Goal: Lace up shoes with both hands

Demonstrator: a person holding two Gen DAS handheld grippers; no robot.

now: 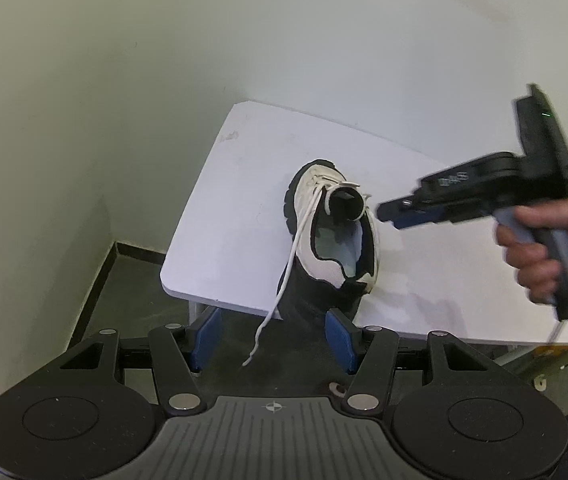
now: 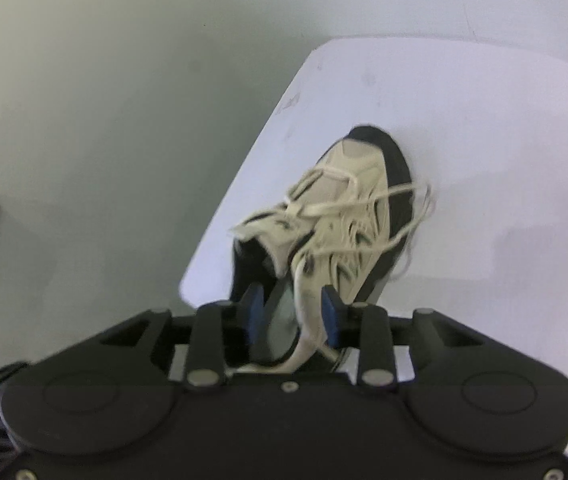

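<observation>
Cream sneaker [image 1: 330, 236] sits on white worktop [image 1: 219, 216]; left hand-held gripper [image 1: 273, 336] gapes empty; right hand-held gripper [image 2: 292, 312] straddles a lace [image 2: 304, 320] unclamped; lace may slip free.

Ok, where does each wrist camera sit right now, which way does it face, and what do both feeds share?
Left wrist: looks down past the open left gripper at the shoe on the white table; the right gripper and hand show.
Right wrist: close above the shoe, lace between the right gripper's pads.
Shared: shoe, table.
</observation>
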